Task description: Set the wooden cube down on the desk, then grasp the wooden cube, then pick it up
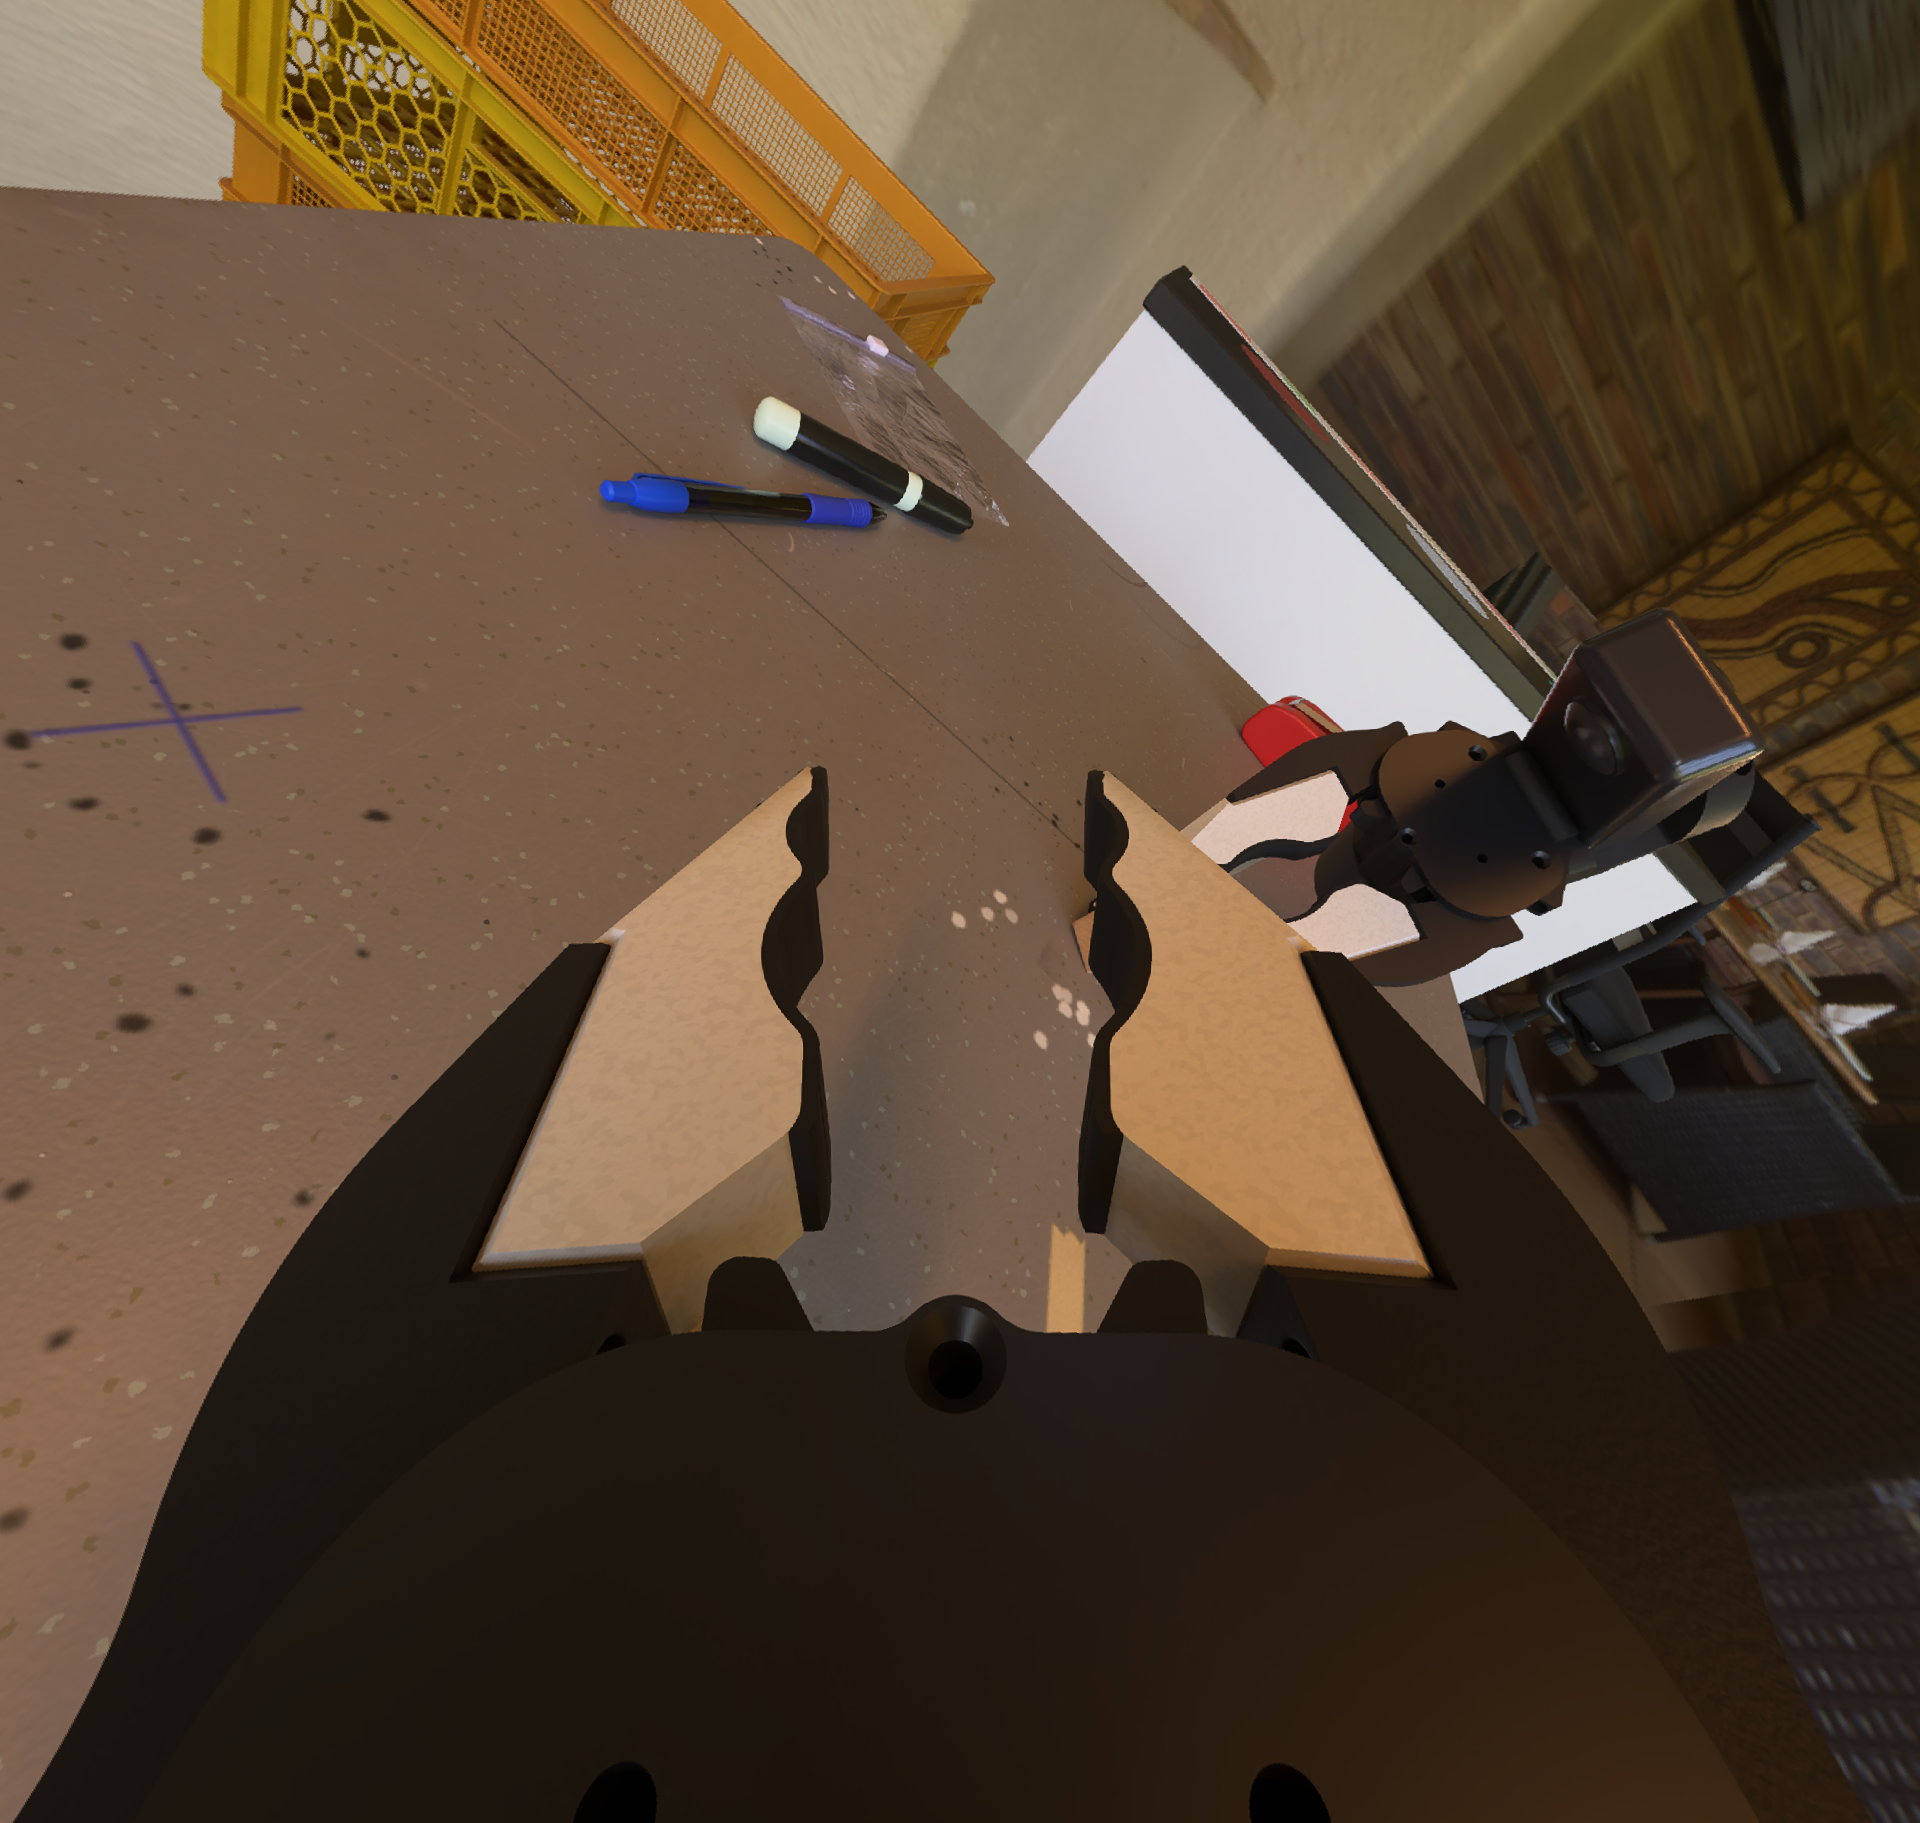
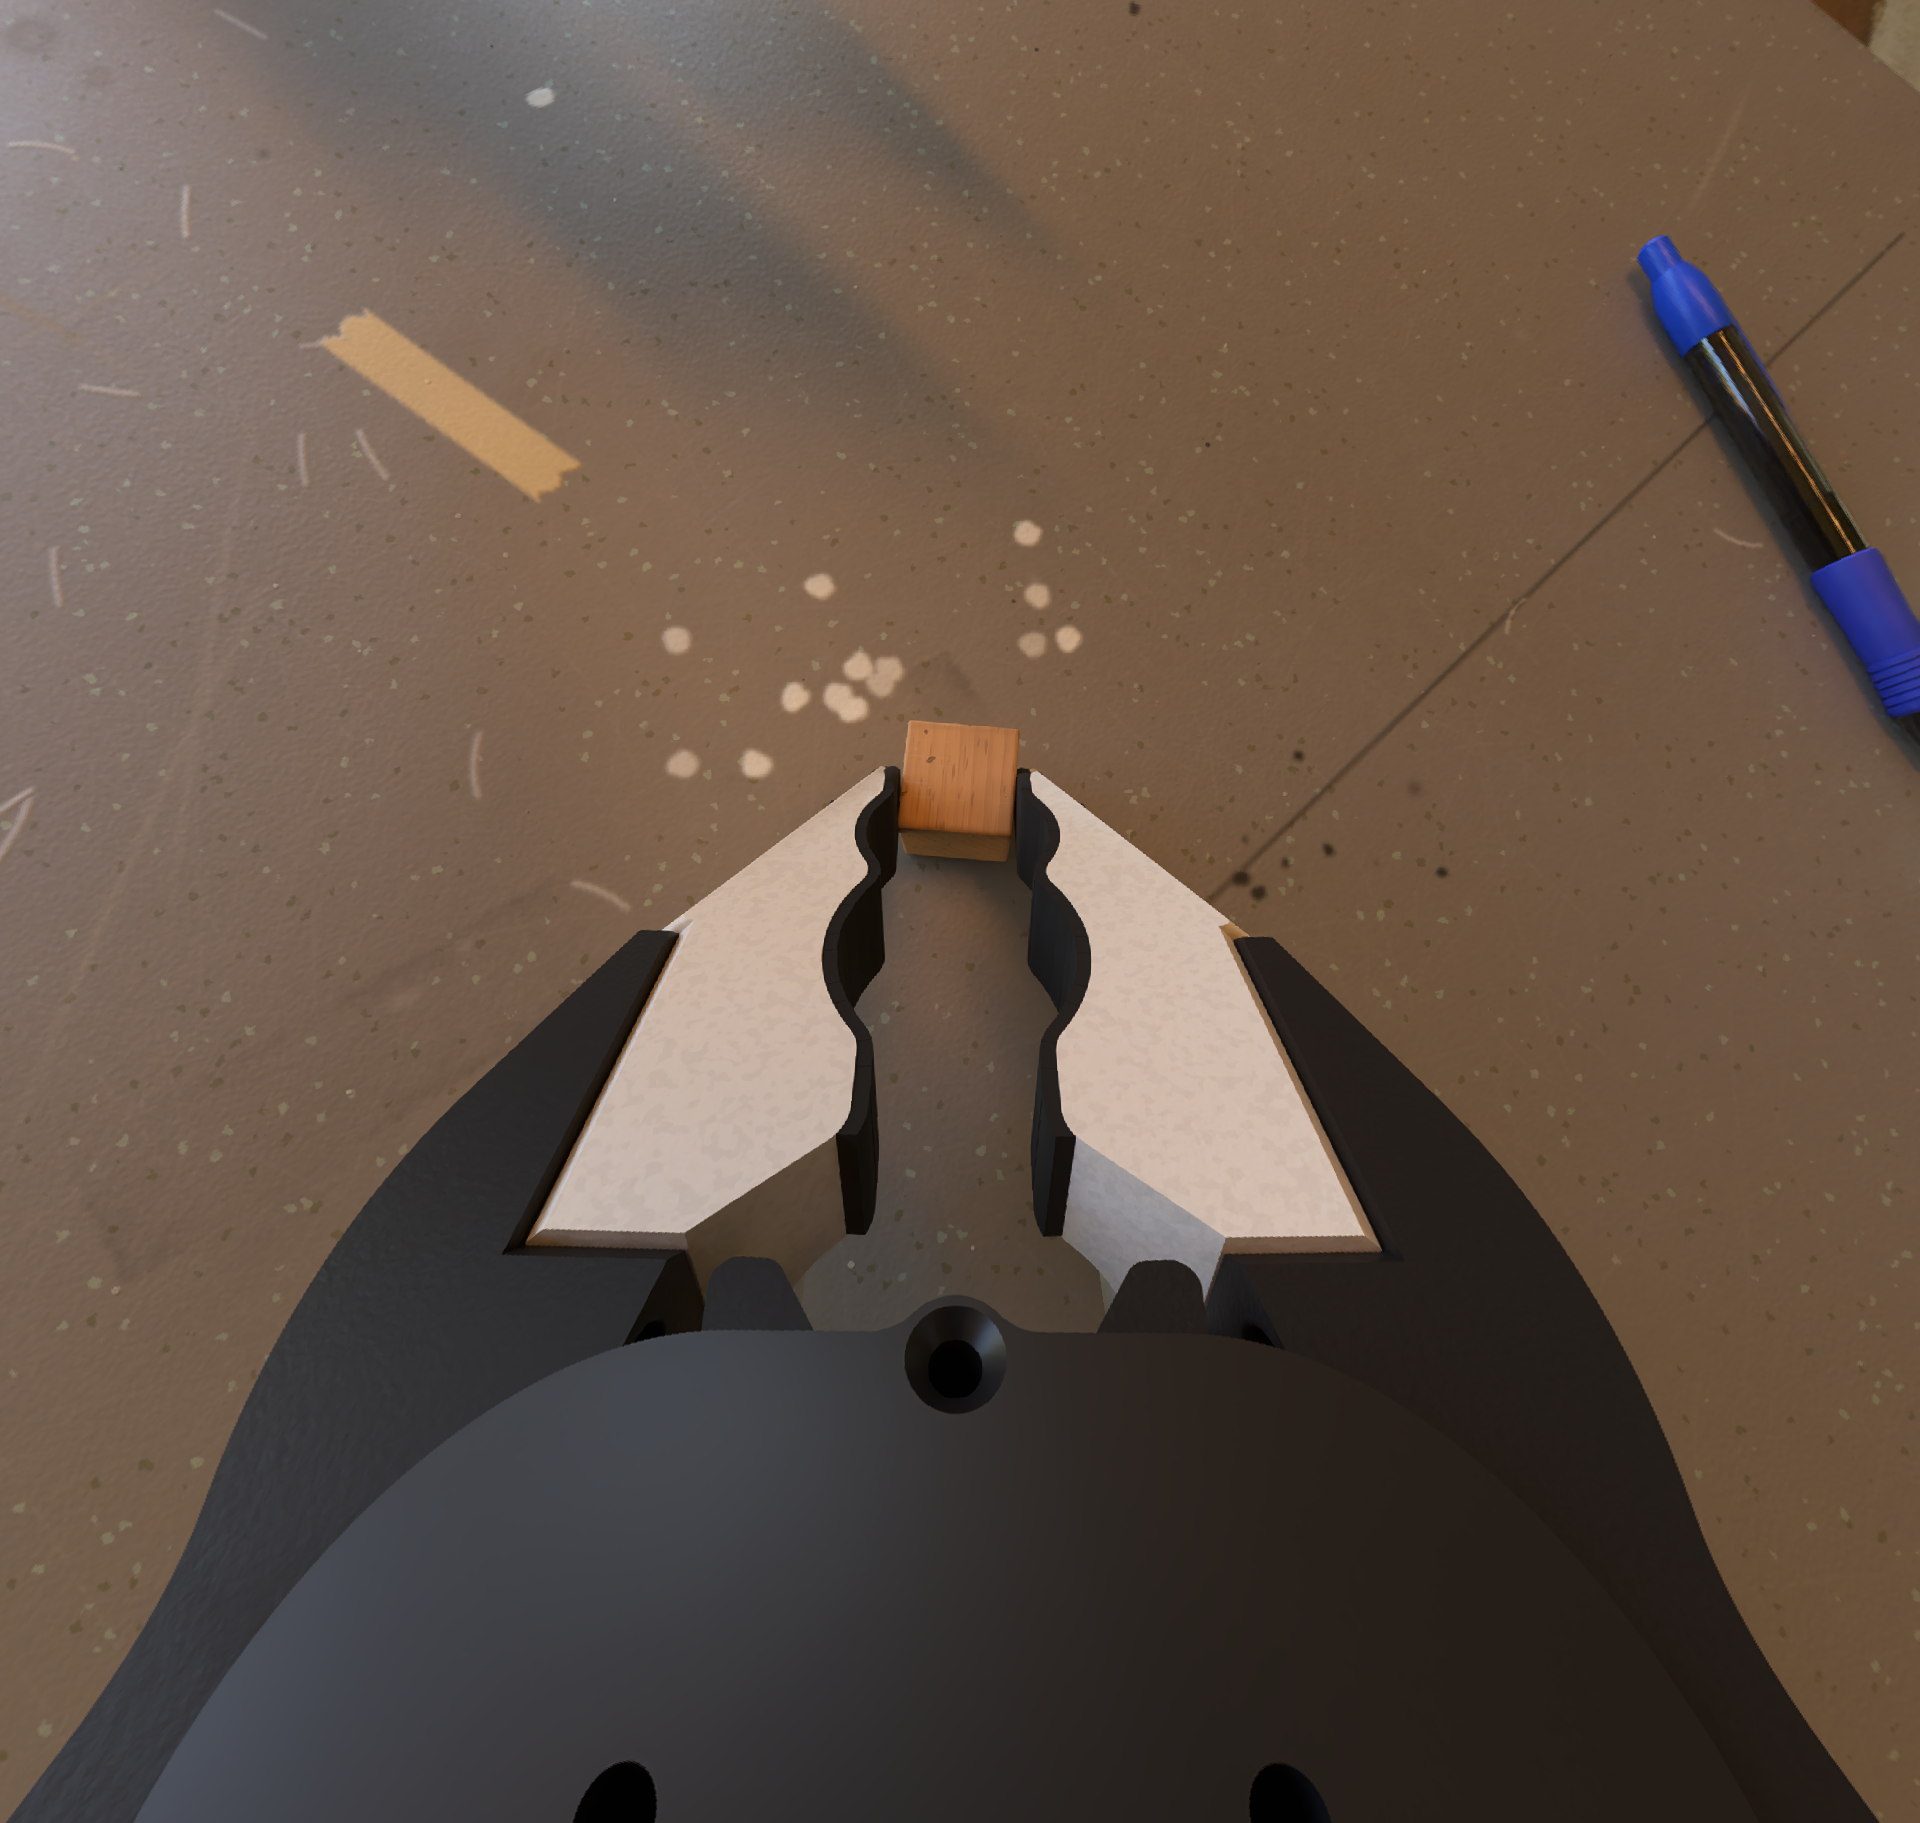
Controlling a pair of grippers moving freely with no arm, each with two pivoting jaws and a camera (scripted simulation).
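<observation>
The small wooden cube (image 2: pixel 956 776) sits between the fingertips of my right gripper (image 2: pixel 956 799), which is shut on it over the brown speckled desk (image 2: pixel 1351 942). I cannot tell whether the cube touches the desk. My left gripper (image 1: pixel 956 781) is open and empty, and is held over the desk (image 1: pixel 416 942). The right gripper (image 1: pixel 1226 859) also shows in the left wrist view at the right, near the desk's edge, partly hidden behind my left gripper's right finger.
A blue pen (image 1: pixel 738 503) (image 2: pixel 1782 464) and a black marker with a white cap (image 1: pixel 862 464) lie on the desk beside a clear plastic bag (image 1: pixel 894 402). A strip of tan tape (image 2: pixel 452 407) and a purple cross mark (image 1: pixel 177 719) are on the desk. Yellow and orange crates (image 1: pixel 499 90) stand beyond the far edge. A white board (image 1: pixel 1247 568) and a red object (image 1: pixel 1283 729) are off the right edge.
</observation>
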